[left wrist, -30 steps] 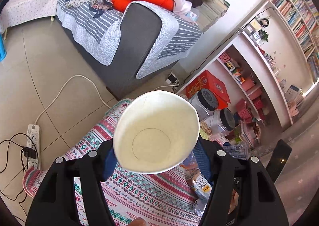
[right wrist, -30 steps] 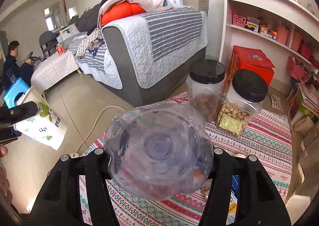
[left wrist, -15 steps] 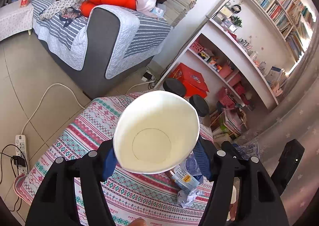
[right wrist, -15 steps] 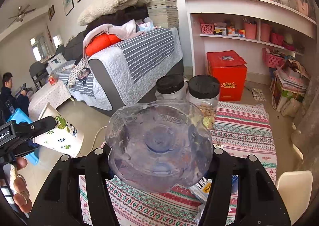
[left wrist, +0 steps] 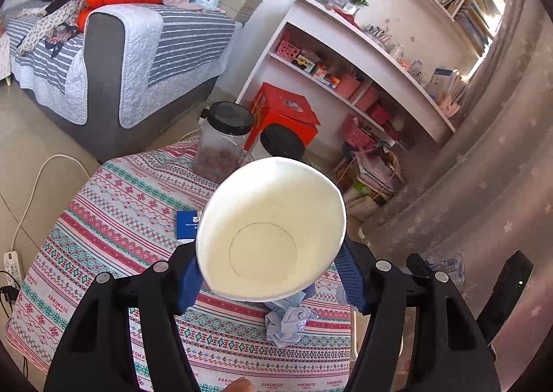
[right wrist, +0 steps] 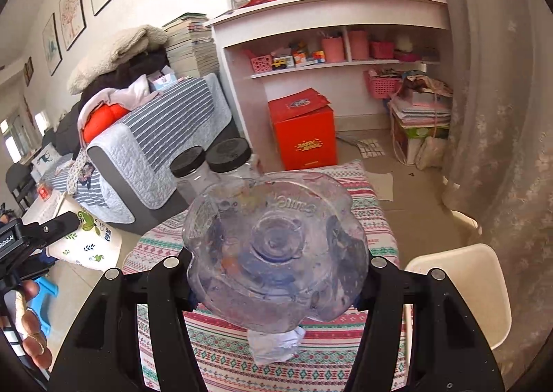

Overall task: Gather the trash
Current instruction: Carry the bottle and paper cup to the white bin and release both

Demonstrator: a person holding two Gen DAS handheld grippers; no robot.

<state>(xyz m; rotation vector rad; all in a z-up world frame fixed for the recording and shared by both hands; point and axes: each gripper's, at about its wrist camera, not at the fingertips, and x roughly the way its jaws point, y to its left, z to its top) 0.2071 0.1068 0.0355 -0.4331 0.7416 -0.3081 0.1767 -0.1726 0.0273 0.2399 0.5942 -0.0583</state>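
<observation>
A: What's the left gripper (left wrist: pixel 271 283) doing?
B: Clamped on a paper cup (left wrist: pixel 271 233), held above the table (left wrist: pixel 114 216).
A: And the right gripper (right wrist: pixel 276 283)?
B: Squeezing a clear bottle (right wrist: pixel 274 248), above a crumpled wrapper (right wrist: pixel 274 345) lying on the table.

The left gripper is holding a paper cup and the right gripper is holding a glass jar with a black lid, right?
Not quite. The left gripper does hold the paper cup, but the right gripper holds a clear plastic bottle, seen bottom-first in the right wrist view. The jars with black lids stand on the table behind it, untouched.
</observation>
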